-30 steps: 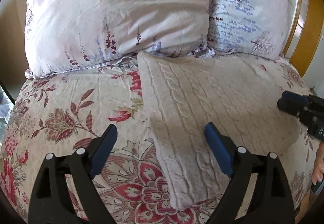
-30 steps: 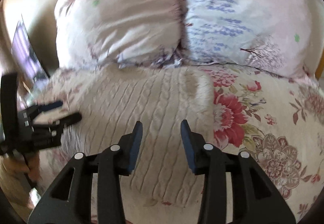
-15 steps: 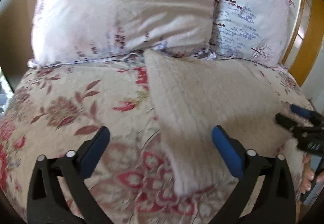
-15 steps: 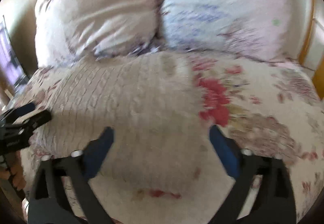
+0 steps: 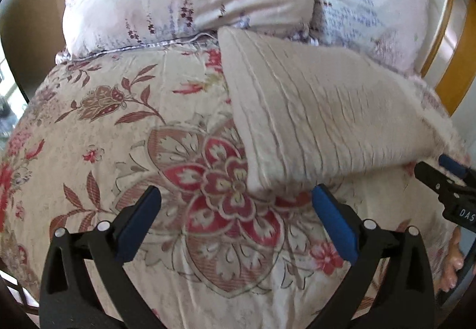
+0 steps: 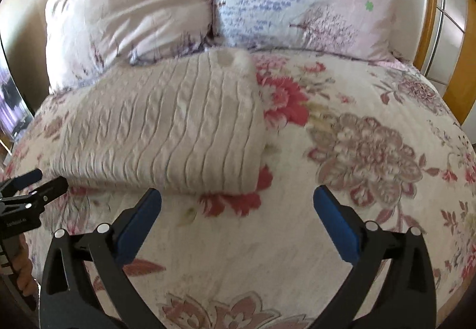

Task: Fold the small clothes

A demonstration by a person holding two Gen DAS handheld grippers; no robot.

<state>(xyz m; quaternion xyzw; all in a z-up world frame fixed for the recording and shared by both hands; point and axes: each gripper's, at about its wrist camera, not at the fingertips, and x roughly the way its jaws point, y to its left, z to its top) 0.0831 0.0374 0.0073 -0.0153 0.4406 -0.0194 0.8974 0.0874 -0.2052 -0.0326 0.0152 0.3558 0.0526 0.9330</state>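
Observation:
A cream cable-knit sweater [image 5: 312, 109] lies folded flat on the floral bedspread [image 5: 119, 150], its far end against the pillows. My left gripper [image 5: 236, 195] is open wide just short of the sweater's near corner, with only bedspread between its blue pads. In the right wrist view the sweater [image 6: 166, 127] sits ahead and to the left. The jaws of my right gripper [image 6: 237, 195] are opening just before its near edge and hold nothing. Each gripper shows in the other's view: the right gripper [image 5: 431, 164] at the sweater's right end, the left gripper [image 6: 50, 177] at its left end.
Two pale floral pillows [image 6: 134, 17] [image 6: 297, 8] stand behind the sweater. A wooden headboard [image 5: 455, 67] rises at the back right. A person's fingers [image 5: 453, 266] show at the right edge. More bedspread [image 6: 372, 150] spreads to the right of the sweater.
Both grippers have drawn back off the sweater to its near edge. The right jaws went from narrow to wide and the left ones widened a little. The sweater has stayed folded on the bed.

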